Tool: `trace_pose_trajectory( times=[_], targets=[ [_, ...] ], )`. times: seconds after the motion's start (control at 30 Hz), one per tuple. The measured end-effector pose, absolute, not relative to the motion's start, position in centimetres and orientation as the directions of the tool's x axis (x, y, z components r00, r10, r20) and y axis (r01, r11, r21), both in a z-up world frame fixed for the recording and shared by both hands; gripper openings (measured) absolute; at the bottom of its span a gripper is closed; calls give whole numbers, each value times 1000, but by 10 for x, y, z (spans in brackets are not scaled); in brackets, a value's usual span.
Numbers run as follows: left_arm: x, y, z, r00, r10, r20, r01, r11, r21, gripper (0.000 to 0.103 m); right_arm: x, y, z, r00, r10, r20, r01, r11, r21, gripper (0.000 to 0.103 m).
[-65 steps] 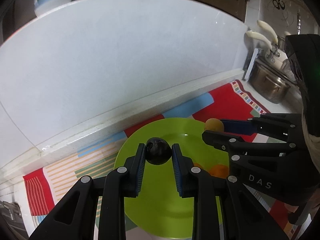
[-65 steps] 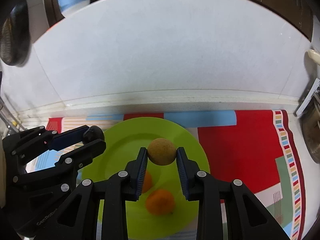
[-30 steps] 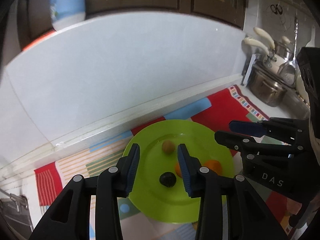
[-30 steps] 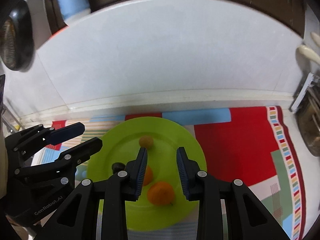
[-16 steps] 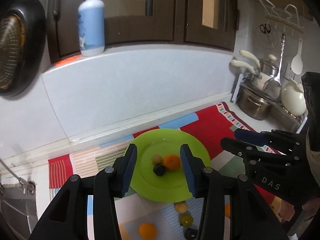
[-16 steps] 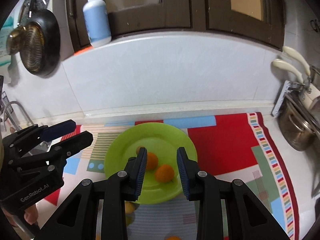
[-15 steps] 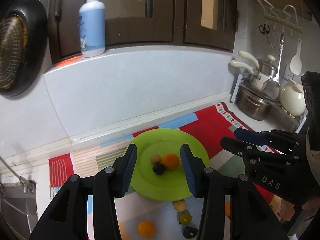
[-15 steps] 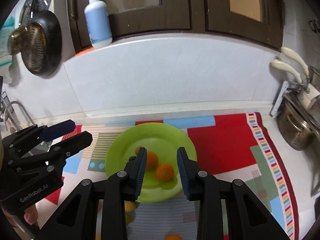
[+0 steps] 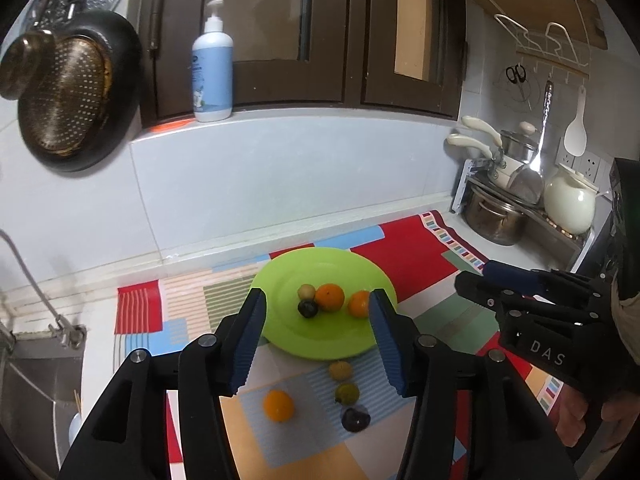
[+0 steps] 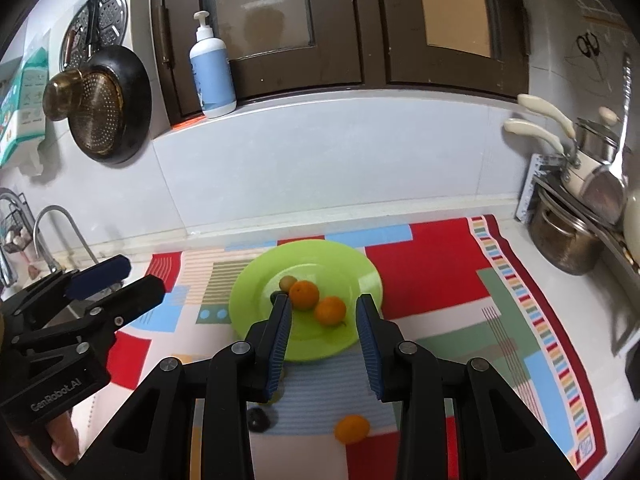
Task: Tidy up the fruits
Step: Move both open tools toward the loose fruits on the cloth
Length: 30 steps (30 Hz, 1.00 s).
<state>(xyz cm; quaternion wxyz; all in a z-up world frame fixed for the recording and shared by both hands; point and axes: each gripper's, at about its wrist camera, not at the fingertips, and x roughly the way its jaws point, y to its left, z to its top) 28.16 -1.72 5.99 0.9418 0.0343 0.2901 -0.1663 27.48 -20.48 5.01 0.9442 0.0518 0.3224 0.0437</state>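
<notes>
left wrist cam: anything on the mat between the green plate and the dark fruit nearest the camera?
Yes: a tan fruit, then an olive-green one, between the green plate and the dark fruit.

The green plate [image 9: 362, 266] looks like smooth, glossy plastic, catching a soft sheen, while the patchwork mat [image 10: 444, 264] under it is matt with a fine ribbed weave in places. Both the left gripper [image 9: 316, 320] and the right gripper [image 10: 323, 322] are matt black plastic with bright metal screw heads and ridged blue pads [image 9: 250, 340]. The oranges [image 9: 329, 297] have a dimpled, faintly shiny skin, the steel pot [image 9: 496, 216] is brushed metal, the wall tiles [image 10: 320, 160] are smooth and glazed, and the cabinet doors [image 10: 280, 20] are dark varnished wood.
</notes>
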Motion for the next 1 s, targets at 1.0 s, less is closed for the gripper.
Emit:
trace_pose_trajectory(
  times=[1.0],
  targets=[
    [207,-22,29,785,-295,-545,311,948,-66,58,168,-238,25,825,-89,-558,176,979,103,41]
  ],
)
